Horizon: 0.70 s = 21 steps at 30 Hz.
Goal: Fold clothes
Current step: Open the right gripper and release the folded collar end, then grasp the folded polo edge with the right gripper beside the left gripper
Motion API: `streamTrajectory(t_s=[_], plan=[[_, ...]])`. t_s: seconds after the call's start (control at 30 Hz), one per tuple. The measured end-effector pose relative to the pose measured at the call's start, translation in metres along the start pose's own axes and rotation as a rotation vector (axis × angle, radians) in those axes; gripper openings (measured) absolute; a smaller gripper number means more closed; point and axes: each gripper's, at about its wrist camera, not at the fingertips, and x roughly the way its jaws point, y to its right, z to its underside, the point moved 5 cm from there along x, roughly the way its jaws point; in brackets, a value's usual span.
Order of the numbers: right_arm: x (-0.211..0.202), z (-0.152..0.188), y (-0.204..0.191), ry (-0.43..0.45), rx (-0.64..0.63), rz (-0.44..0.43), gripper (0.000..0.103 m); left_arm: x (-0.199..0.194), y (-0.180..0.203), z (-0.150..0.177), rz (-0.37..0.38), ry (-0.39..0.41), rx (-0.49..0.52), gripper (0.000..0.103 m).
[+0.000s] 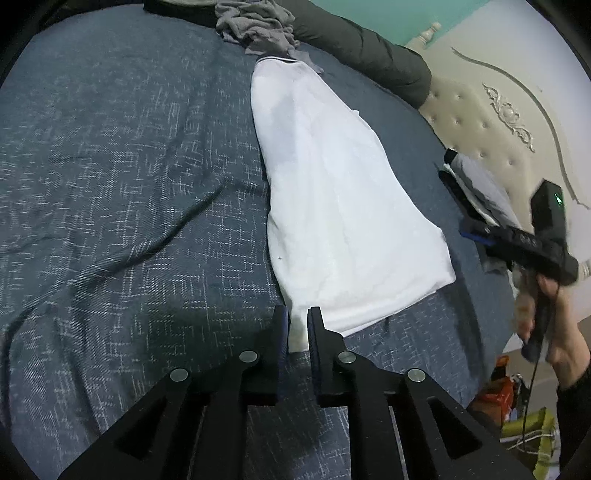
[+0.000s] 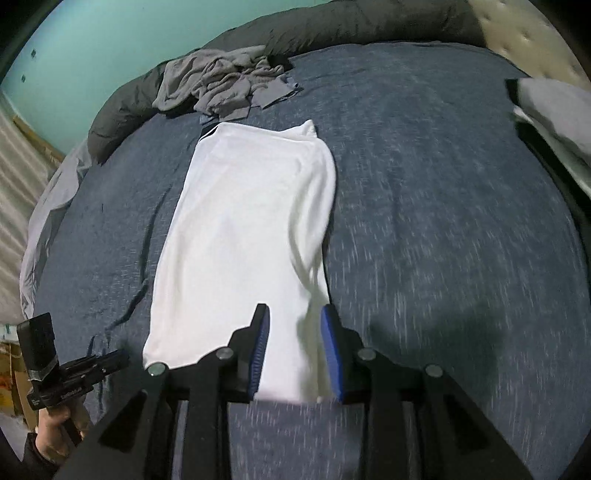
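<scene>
A white garment (image 1: pixel 332 192) (image 2: pixel 243 229), folded into a long narrow strip, lies flat on the blue bedcover (image 1: pixel 110 184) (image 2: pixel 443 221). Its dark-trimmed end points toward the far side. My left gripper (image 1: pixel 297 314) hovers over the garment's near left corner with its jaws a narrow gap apart and nothing pinched. The right wrist view shows that gripper (image 2: pixel 122 357) just left of that corner, clear of the cloth. My right gripper (image 2: pixel 295 317) is open above the near right end, the cloth lying beneath. In the left wrist view it (image 1: pixel 469 232) hangs off to the right.
A crumpled grey clothes pile (image 1: pixel 255 22) (image 2: pixel 221 85) sits past the garment's far end, against a dark rolled duvet (image 1: pixel 369 48) (image 2: pixel 332 29). A stack of folded clothes (image 1: pixel 476 184) (image 2: pixel 554 114) lies at the bed's right side by the cream headboard (image 1: pixel 498 122).
</scene>
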Motion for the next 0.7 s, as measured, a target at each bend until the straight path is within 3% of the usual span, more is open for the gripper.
streamTrajectory(t_s=[0.1, 0.23, 0.37, 0.53, 0.7], plan=[[-0.021, 0.006, -0.008, 0.032, 0.014, -0.007, 0.028, -0.007, 0.005, -0.001, -0.013, 0.002, 0.011, 0.013], [-0.047, 0.010, -0.019, 0.073, 0.030, -0.022, 0.029, -0.021, 0.015, -0.004, -0.024, 0.019, 0.021, 0.026], [-0.064, 0.014, -0.025, 0.090, 0.045, -0.027, 0.032, -0.038, 0.025, -0.008, -0.037, 0.023, 0.043, 0.028], [-0.066, 0.018, -0.022, 0.100, 0.062, -0.033, 0.035, -0.041, 0.027, -0.011, -0.038, 0.011, 0.042, 0.041], [-0.042, 0.022, -0.012, 0.058, 0.079, -0.056, 0.037, -0.023, 0.018, -0.013, -0.049, -0.027, 0.017, 0.043]])
